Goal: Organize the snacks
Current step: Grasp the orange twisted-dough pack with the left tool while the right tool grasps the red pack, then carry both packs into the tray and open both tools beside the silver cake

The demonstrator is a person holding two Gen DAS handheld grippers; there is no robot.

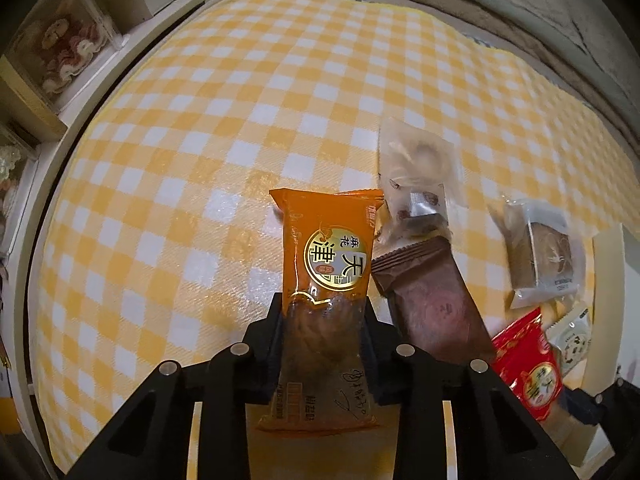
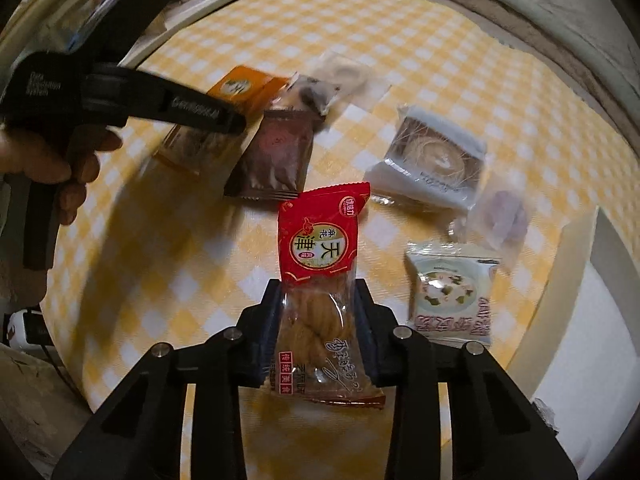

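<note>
Each snack is sitting sealed in its own wrapper on the yellow-checked tablecloth. The orange packet is showing a twisted dough stick through its clear lower half, and the red packet is showing the same kind of twist. At about 1 o'clock from the orange packet a brown wrapper is lying just beside it, with a clear bag beyond that and a round cake in a pale pouch near 3 o'clock.

In the right wrist view the pale green packet at 3 o'clock is lying flat, its print hard to read, and the purple-tinted bag above it is blurring into the cloth. The shelf boxes at 10 o'clock are being cut off by the lens edge.

The left gripper is pinching the orange packet across its middle, jaws drawn in against both sides. The right gripper is likewise clamping the red packet at its clear section. A hand at 9 o'clock is gripping the left tool's handle.
</note>
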